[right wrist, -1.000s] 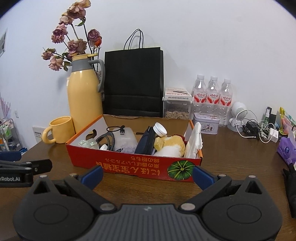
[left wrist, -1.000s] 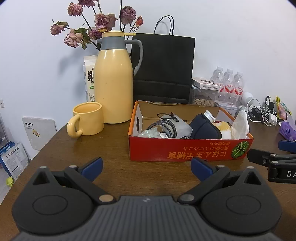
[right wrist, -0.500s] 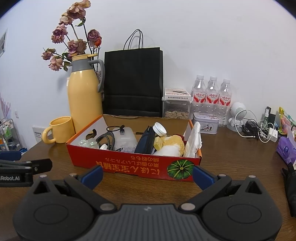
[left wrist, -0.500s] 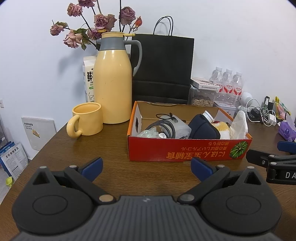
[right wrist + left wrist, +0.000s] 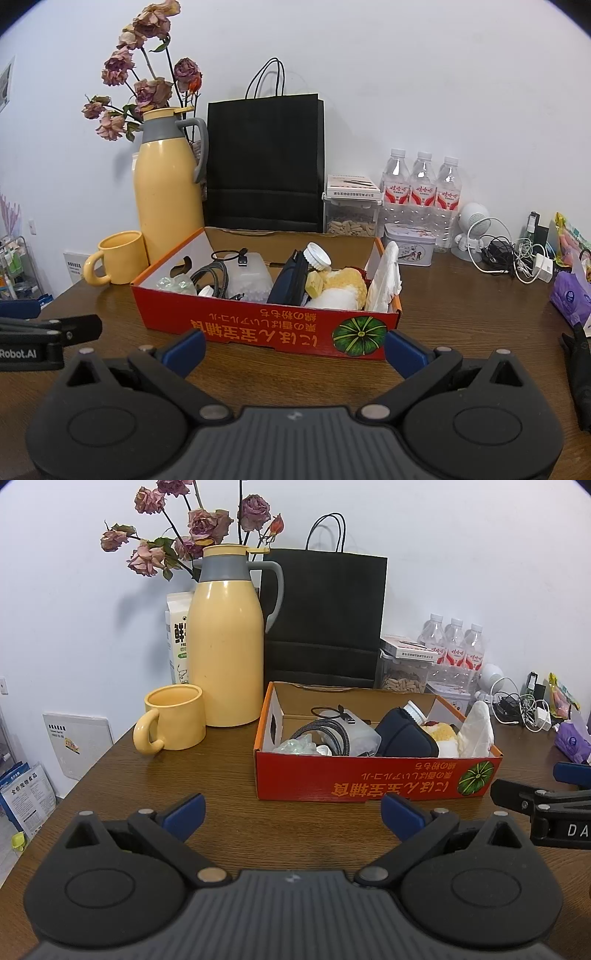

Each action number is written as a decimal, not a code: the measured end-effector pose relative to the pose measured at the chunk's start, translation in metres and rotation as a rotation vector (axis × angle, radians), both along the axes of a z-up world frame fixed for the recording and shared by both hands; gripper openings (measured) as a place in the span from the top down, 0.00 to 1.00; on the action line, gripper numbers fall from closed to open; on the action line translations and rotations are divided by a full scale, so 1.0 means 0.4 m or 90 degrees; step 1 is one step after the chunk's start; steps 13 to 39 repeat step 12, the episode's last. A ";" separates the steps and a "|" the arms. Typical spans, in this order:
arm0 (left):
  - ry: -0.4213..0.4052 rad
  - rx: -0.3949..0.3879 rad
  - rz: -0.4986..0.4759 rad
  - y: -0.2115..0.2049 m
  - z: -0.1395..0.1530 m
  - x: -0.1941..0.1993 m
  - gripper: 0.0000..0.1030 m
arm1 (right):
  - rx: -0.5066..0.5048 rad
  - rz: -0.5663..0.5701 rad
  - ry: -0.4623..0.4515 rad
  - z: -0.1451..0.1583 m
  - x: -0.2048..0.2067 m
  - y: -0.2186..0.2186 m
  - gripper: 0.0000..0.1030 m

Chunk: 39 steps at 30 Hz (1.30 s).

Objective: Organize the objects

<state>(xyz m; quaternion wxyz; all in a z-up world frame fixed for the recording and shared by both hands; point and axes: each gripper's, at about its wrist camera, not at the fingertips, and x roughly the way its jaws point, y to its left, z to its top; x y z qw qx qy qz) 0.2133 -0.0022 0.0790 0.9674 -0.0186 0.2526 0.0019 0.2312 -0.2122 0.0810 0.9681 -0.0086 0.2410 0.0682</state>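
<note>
A red cardboard box (image 5: 376, 781) (image 5: 258, 330) stands on the brown table. It holds a braided cable (image 5: 332, 734), a clear plastic case (image 5: 247, 280), a dark blue pouch (image 5: 406, 734) (image 5: 291, 280), a white-capped bottle (image 5: 317, 256), yellow and white cloths (image 5: 340, 288) and white tissue (image 5: 386, 284). My left gripper (image 5: 291, 814) is open and empty in front of the box's left half. My right gripper (image 5: 295, 343) is open and empty in front of the box's right half. Each gripper shows at the edge of the other's view.
A yellow mug (image 5: 173, 723) and a yellow thermos (image 5: 229, 642) stand left of the box, a black paper bag (image 5: 264, 166) behind it. Water bottles (image 5: 423, 192), a tin (image 5: 408, 245), tangled chargers (image 5: 517, 258) and a purple pack (image 5: 570, 295) lie at the right.
Both grippers have drifted very slightly; the box sits a touch lower and nearer in both views. Both stay open and empty.
</note>
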 end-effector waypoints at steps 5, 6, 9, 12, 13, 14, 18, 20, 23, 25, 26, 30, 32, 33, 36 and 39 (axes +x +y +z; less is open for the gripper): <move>0.000 -0.004 0.001 -0.001 0.001 -0.007 0.00 | -0.001 -0.001 0.001 -0.002 -0.004 -0.003 0.00; 0.000 -0.007 0.002 0.000 0.002 -0.009 0.00 | -0.001 -0.001 0.001 -0.002 -0.007 -0.005 0.00; -0.008 -0.007 0.005 0.002 0.002 -0.013 0.00 | -0.002 -0.001 0.001 -0.002 -0.006 -0.004 0.00; -0.013 -0.003 -0.002 0.002 0.003 -0.017 0.00 | -0.002 -0.001 0.001 -0.004 -0.011 -0.006 0.00; -0.013 -0.003 -0.002 0.002 0.003 -0.017 0.00 | -0.002 -0.001 0.001 -0.004 -0.011 -0.006 0.00; -0.013 -0.003 -0.002 0.002 0.003 -0.017 0.00 | -0.002 -0.001 0.001 -0.004 -0.011 -0.006 0.00; -0.013 -0.003 -0.002 0.002 0.003 -0.017 0.00 | -0.002 -0.001 0.001 -0.004 -0.011 -0.006 0.00; -0.013 -0.003 -0.002 0.002 0.003 -0.017 0.00 | -0.002 -0.001 0.001 -0.004 -0.011 -0.006 0.00; -0.013 -0.003 -0.002 0.002 0.003 -0.017 0.00 | -0.002 -0.001 0.001 -0.004 -0.011 -0.006 0.00; -0.013 -0.003 -0.002 0.002 0.003 -0.017 0.00 | -0.002 -0.001 0.001 -0.004 -0.011 -0.006 0.00; -0.013 -0.003 -0.002 0.002 0.003 -0.017 0.00 | -0.002 -0.001 0.001 -0.004 -0.011 -0.006 0.00; -0.013 -0.003 -0.002 0.002 0.003 -0.017 0.00 | -0.002 -0.001 0.001 -0.004 -0.011 -0.006 0.00; -0.013 -0.003 -0.002 0.002 0.003 -0.017 0.00 | -0.002 -0.001 0.001 -0.004 -0.011 -0.006 0.00; -0.013 -0.003 -0.002 0.002 0.003 -0.017 0.00 | -0.002 -0.001 0.001 -0.004 -0.011 -0.006 0.00; -0.013 -0.003 -0.002 0.002 0.003 -0.017 0.00 | -0.002 -0.001 0.001 -0.004 -0.011 -0.006 0.00; -0.013 -0.003 -0.002 0.002 0.003 -0.017 0.00 | -0.002 -0.001 0.001 -0.004 -0.011 -0.006 0.00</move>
